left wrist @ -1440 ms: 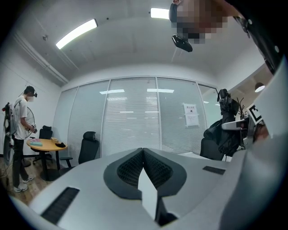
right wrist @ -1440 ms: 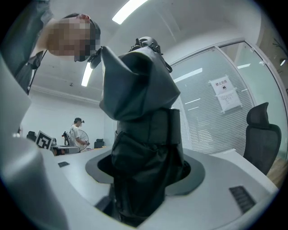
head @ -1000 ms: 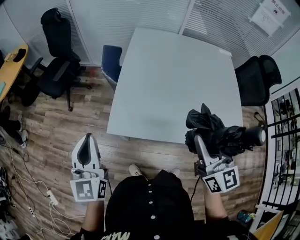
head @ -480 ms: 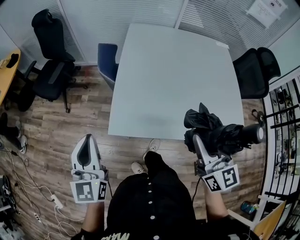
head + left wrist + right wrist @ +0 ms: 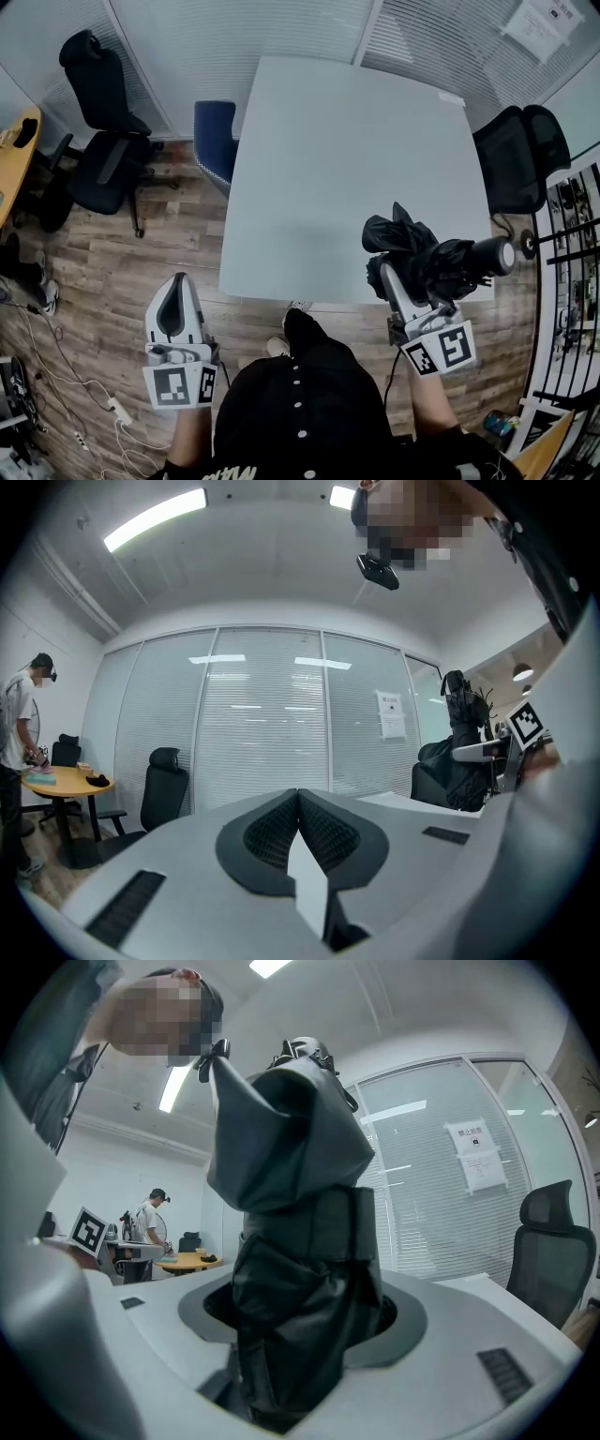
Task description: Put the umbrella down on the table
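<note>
A black folded umbrella (image 5: 433,264) lies crosswise in my right gripper (image 5: 386,272), its handle end (image 5: 495,255) pointing right. It hangs over the near right edge of the white table (image 5: 347,159). In the right gripper view the crumpled umbrella (image 5: 298,1241) fills the space between the jaws, and the right gripper (image 5: 305,1330) is shut on it. My left gripper (image 5: 173,289) is over the wooden floor, left of the table and short of its near edge. It holds nothing, and its pads (image 5: 323,834) meet. The umbrella (image 5: 459,766) also shows at the right of the left gripper view.
A blue chair (image 5: 214,136) stands at the table's left edge, and a black office chair (image 5: 103,141) farther left. Another black chair (image 5: 520,155) is at the table's right. Cables (image 5: 94,403) lie on the floor. A person (image 5: 19,742) stands by a round wooden table (image 5: 61,782).
Both grippers have come closer to the table. The umbrella, earlier short of the near edge, now hangs over it. The right gripper's hold on it looks the same.
</note>
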